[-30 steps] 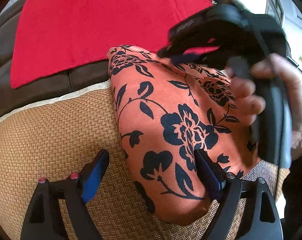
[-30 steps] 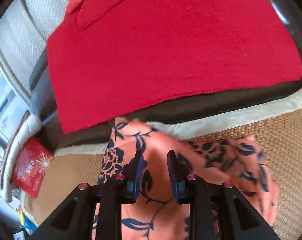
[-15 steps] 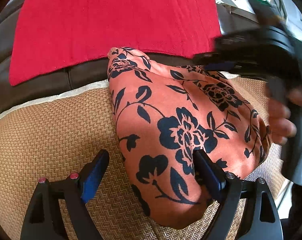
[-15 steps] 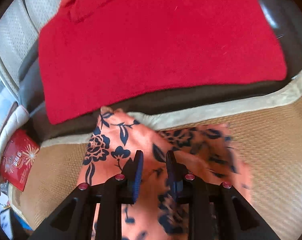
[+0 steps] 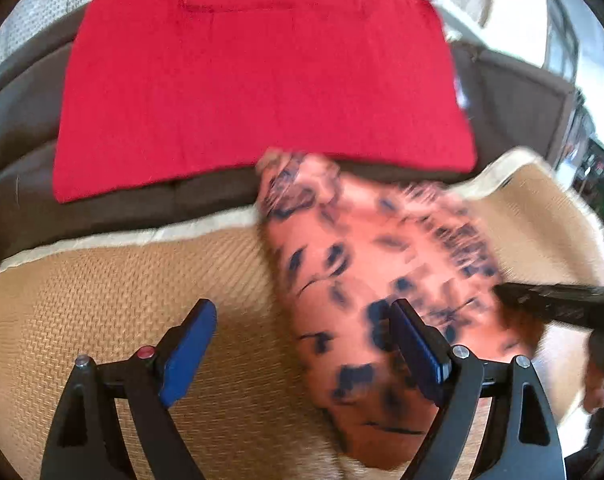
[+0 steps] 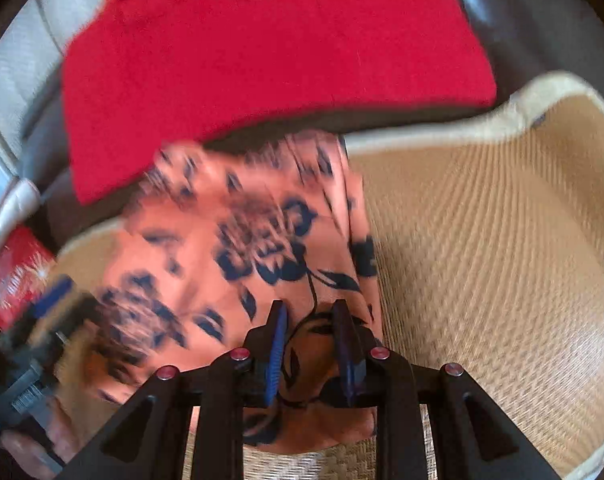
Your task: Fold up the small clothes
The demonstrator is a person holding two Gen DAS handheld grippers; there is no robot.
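Note:
An orange cloth with dark blue flowers [image 5: 362,280] lies bunched on a woven tan mat [image 5: 102,300]; it is blurred by motion. My left gripper [image 5: 302,344] is open and holds nothing; its right finger rests against the cloth's near part. My right gripper [image 6: 310,344] is shut on a fold of the same cloth [image 6: 238,248] at its near edge. The right gripper's body also shows at the right edge of the left wrist view [image 5: 558,304].
A red cloth [image 5: 254,80] covers a dark brown cushion [image 5: 102,208] behind the mat. A red printed packet [image 6: 14,276] lies at the far left in the right wrist view. The mat [image 6: 502,260] extends to the right of the cloth.
My right gripper has pulled its fold of the orange cloth down toward the near side. The left gripper has drawn back and stays open. The cloth has stretched longer and flatter.

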